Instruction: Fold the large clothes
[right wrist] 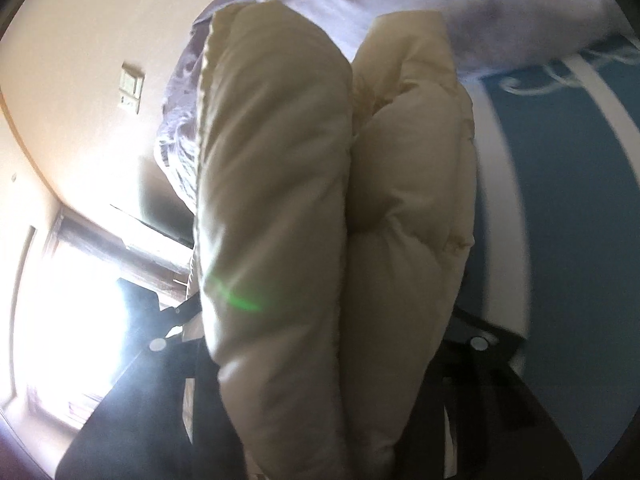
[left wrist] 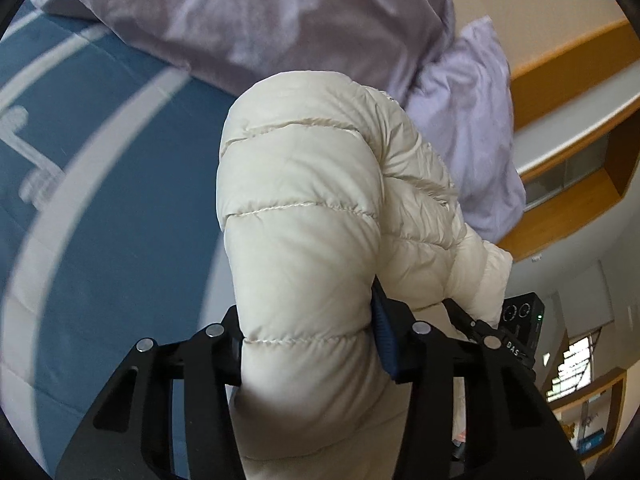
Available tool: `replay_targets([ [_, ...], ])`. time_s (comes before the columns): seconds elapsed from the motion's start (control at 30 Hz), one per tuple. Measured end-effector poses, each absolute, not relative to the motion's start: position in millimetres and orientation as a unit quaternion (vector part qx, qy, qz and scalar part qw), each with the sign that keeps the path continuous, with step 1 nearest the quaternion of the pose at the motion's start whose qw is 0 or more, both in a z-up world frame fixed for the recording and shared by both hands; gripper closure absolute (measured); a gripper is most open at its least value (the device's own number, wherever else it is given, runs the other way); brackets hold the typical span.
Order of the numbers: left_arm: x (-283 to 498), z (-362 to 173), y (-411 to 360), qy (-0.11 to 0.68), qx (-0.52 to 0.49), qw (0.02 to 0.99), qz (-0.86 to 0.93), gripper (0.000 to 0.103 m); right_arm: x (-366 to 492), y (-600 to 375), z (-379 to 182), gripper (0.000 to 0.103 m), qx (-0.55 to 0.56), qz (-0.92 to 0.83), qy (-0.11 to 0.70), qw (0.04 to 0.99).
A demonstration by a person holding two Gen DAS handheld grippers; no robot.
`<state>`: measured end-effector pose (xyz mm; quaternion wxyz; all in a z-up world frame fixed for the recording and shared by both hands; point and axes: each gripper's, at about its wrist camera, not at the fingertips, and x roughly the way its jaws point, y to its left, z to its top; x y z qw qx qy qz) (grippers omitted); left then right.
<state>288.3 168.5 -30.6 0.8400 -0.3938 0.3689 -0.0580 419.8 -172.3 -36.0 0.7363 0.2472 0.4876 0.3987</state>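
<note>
— While clamped between both black fingers (left wrist: 390, 344), held firm by the left gripper (left wrist: 308, 344): a thick roll of the cream puffer jacket (left wrist: 304, 208), pads pressing into the padding from each side. Raised above the blue bedcover (left wrist: 120, 184), not resting on it.

— Same on the right gripper (right wrist: 332, 344)? Closed on two fat folds of the jacket (blurred picture, fingertips hidden behind the cloth, so grip judged from the bulge). Beyond, a lilac pillow (left wrist: 472, 128) and grey bedding (left wrist: 248, 20) at the head of the bed.

— Risk from here: slippery shell, springy filling. Could squeeze out of the pads when pulled apart.

— Also uneven folding, if one side lifted higher than the other. And hanging parts possibly dragging across the pillow.

— Better to keep both grips deep, then lower flat on the bedcover before releasing.
</note>
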Motion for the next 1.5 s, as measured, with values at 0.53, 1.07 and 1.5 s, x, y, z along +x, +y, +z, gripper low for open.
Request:
replay_targets([
  [0.53, 290.1, -29.3, 206.8, 0.359, -0.333, 0.870, 0.051, 0.044, 422.4, -142.2, -34.1, 0.035, 0.150, 0.336, 0.474, 0.800],
  [1.07, 300.6, 7.2, 156.0, 0.325, -0.089, 0.923, 0.186, 0.025, 351.7, -87.1, 28.3, 0.031, -0.070, 0.257, 0.289, 0.919],
  [1.5, 320.0, -19.9, 130.6, 0.336, -0.037, 0.928, 0.159, 0.024, 378.6, -58.8, -26.7, 0.034, -0.083, 0.240, 0.337, 0.907],
])
